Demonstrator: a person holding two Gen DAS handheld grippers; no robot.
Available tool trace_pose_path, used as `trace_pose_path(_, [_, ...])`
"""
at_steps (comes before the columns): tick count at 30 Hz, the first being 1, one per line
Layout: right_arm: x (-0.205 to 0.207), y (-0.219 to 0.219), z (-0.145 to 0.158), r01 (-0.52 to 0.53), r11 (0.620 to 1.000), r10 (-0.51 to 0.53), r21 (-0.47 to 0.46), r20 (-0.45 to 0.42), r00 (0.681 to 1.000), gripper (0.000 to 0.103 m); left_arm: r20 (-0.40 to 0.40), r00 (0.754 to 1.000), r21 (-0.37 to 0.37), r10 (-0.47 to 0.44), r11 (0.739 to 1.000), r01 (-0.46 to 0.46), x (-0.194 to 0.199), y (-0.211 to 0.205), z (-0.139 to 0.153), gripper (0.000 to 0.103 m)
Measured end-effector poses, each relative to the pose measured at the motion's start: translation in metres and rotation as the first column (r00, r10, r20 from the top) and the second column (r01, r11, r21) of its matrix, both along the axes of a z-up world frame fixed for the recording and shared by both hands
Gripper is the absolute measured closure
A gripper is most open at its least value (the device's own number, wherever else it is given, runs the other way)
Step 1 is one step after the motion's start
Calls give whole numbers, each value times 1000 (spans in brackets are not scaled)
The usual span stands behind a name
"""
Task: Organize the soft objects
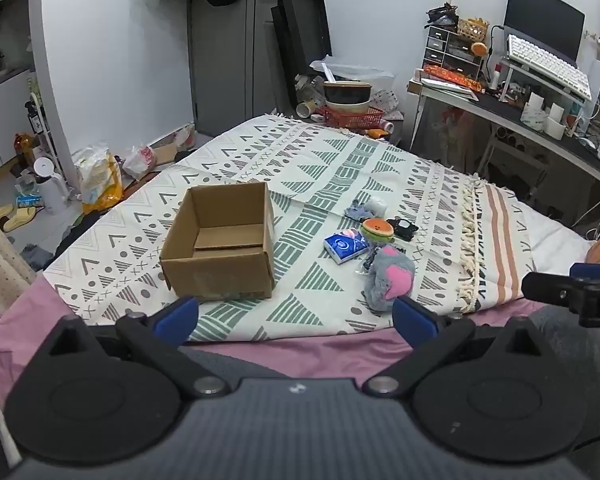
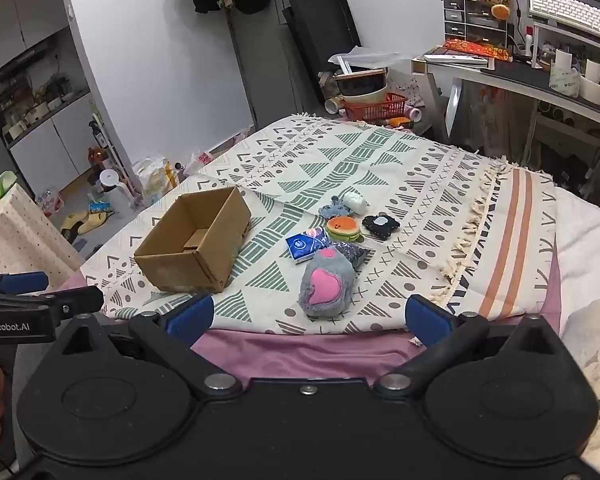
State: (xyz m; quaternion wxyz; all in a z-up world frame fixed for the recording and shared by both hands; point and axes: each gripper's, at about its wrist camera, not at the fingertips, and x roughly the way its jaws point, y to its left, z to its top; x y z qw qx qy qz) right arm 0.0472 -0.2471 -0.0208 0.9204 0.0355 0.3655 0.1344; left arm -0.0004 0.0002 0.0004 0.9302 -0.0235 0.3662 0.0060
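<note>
- Progress is sitting at zero, as far as you can judge: the cardboard box [image 2: 192, 244] is standing open and bare inside, and every soft thing is lying outside it on the patterned blanket [image 2: 380, 168].
- You are looking at a cluster just right of the box: the grey plush with a pink heart [image 2: 326, 288] nearest you, then the blue tissue pack [image 2: 302, 245], the burger plush [image 2: 343, 227], a black pouch [image 2: 381, 226], and a small blue-grey toy [image 2: 334, 210] touching a white roll [image 2: 356, 200].
- Something dark and glittery is peeking from behind the grey plush; you probably cannot name it from here.
- You are holding the left gripper [image 1: 296, 314] and the right gripper [image 2: 306, 316] with jaws wide and nothing between them, both hovering over the bed's near edge.
- Room is lying open between box and cluster; the blanket's fringed edge [image 2: 470, 224] is running well to the right.
</note>
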Motion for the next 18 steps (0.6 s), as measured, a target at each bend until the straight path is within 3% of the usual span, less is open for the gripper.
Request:
trace_pose_path(7, [-3,-1,4,0,1000,0,9,15,1000,0,14,1000,22,5,1000,-5,-6,-25,10,1])
trace_pose_path(18, [-10,0,4,1,1000,-1,-14,27,1000,0,20,1000,-22,-15,1000,15,-8,-10,6,1])
